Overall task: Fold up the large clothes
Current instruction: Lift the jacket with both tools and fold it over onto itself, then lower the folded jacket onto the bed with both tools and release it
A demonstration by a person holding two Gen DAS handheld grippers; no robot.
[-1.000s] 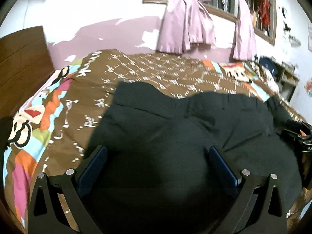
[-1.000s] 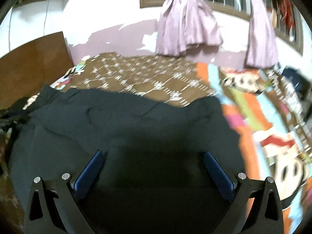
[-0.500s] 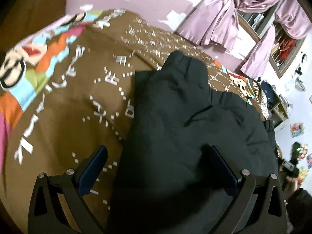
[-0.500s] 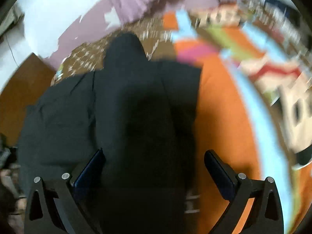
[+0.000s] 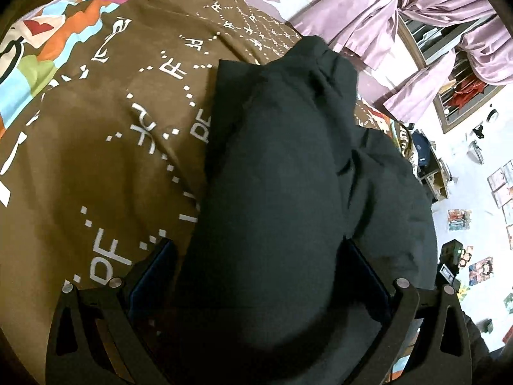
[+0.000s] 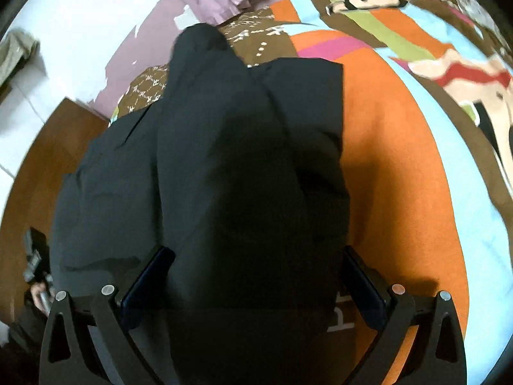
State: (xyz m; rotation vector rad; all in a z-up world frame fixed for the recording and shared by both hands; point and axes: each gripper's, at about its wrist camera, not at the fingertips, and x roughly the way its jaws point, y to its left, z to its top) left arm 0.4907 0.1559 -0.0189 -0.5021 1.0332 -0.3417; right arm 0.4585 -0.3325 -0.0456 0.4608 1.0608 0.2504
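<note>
A large black garment (image 5: 282, 128) lies across the brown patterned bedspread (image 5: 96, 128). My left gripper (image 5: 256, 247) is open over the garment's left part, and a raised hump of black cloth fills the space between its blue fingers (image 5: 154, 269). My right gripper (image 6: 256, 252) is open over the garment's (image 6: 224, 128) right part, with a similar dark ridge of cloth between its fingers (image 6: 362, 282). In both views the ridge runs away from me to a peak near the far edge. Whether the cloth touches the finger pads cannot be told.
The bedspread's orange and cartoon-print border (image 6: 400, 160) lies right of the garment. A wooden headboard (image 6: 48, 160) stands at the left. Purple curtains (image 5: 368, 9) hang on the wall behind the bed. Shelves with clutter (image 5: 429, 166) sit beyond the bed's right side.
Both cameras have tilted down and come closer to the bed. The flat garment now shows a raised ridge between each gripper's fingers. The finger gaps look unchanged.
</note>
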